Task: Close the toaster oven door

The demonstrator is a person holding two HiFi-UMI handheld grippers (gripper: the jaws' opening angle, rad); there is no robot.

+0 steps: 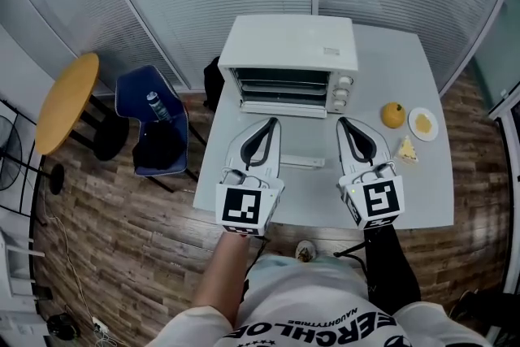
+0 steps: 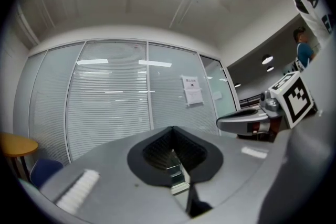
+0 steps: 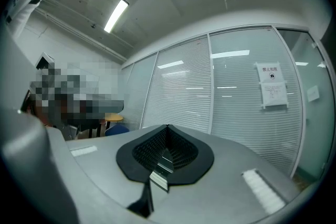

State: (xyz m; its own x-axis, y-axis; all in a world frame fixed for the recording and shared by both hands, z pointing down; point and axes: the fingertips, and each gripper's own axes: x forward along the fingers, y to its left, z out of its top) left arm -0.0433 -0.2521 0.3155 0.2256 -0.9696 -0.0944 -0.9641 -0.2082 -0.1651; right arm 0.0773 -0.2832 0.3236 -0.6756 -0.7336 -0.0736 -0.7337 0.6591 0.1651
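A white toaster oven [image 1: 289, 53] stands at the back of the pale table [image 1: 422, 191]. Its door hangs down open, so the racks show, and the white handle bar [image 1: 301, 162] lies out in front over the table. My left gripper [image 1: 272, 123] and right gripper [image 1: 342, 123] are held side by side before the oven, tips towards its front, one on each side of the handle. Both are shut with nothing between the jaws. Both gripper views tilt upward at blinds and ceiling; the oven is out of sight there. The right gripper [image 2: 247, 120] also shows in the left gripper view.
An orange [image 1: 393, 114], a small plate of food [image 1: 422, 123] and a yellow wedge [image 1: 406, 149] lie on the table right of the oven. Left of the table stand a blue chair [image 1: 130, 93] holding a bottle and a round yellow side table [image 1: 67, 101]. Glass walls with blinds run behind.
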